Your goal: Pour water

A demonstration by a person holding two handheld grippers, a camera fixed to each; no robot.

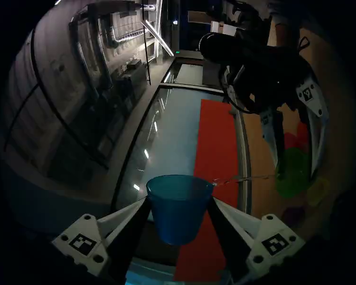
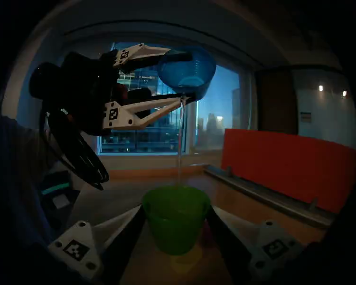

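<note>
High-rise room, big window (image 2: 225, 104), city towers (image 2: 149, 140) outside

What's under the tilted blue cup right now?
A thin stream of water falls from the blue cup into the green cup held in the right tool, directly below. The green cup's wall hides its water level.

Readable words or numbers: none.
Left gripper (image 1: 180, 202), clamped on the blue cup (image 1: 179, 213): black-and-white square code tags (image 1: 84, 243) on each side, patterns without letters.
Right gripper (image 2: 176, 211), clamped on the green cup (image 2: 176, 223): square tags (image 2: 77, 249) of the same kind.
Wall sign (image 2: 305, 117): too small to read.
</note>
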